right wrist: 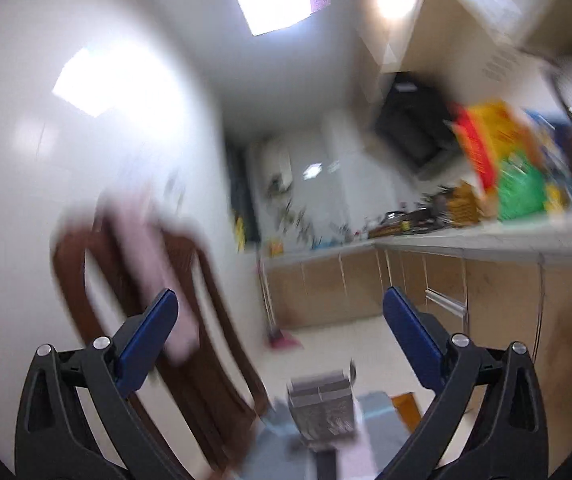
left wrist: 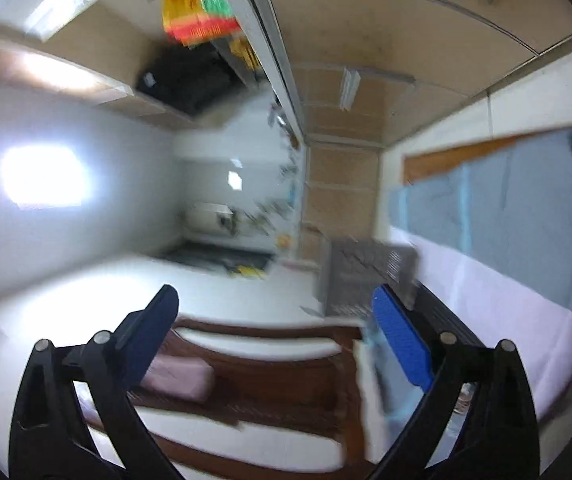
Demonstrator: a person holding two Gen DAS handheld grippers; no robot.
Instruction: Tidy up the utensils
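Note:
Both views are blurred and tilted. My left gripper (left wrist: 274, 300) is open and empty, rolled sideways. A grey slotted utensil organizer (left wrist: 369, 276) shows just past its right finger, on a grey and pink cloth (left wrist: 525, 240). My right gripper (right wrist: 280, 304) is open and empty, pointing across the kitchen. The grey organizer (right wrist: 323, 408) shows low between its fingers, on the cloth (right wrist: 369, 412). No single utensil can be made out.
A brown wooden chair (right wrist: 190, 280) with a pink cushion stands at the left; it also shows in the left wrist view (left wrist: 270, 364). A kitchen counter (right wrist: 465, 236) with cabinets below carries colourful packets (right wrist: 501, 160). The floor (right wrist: 325, 344) is pale tile.

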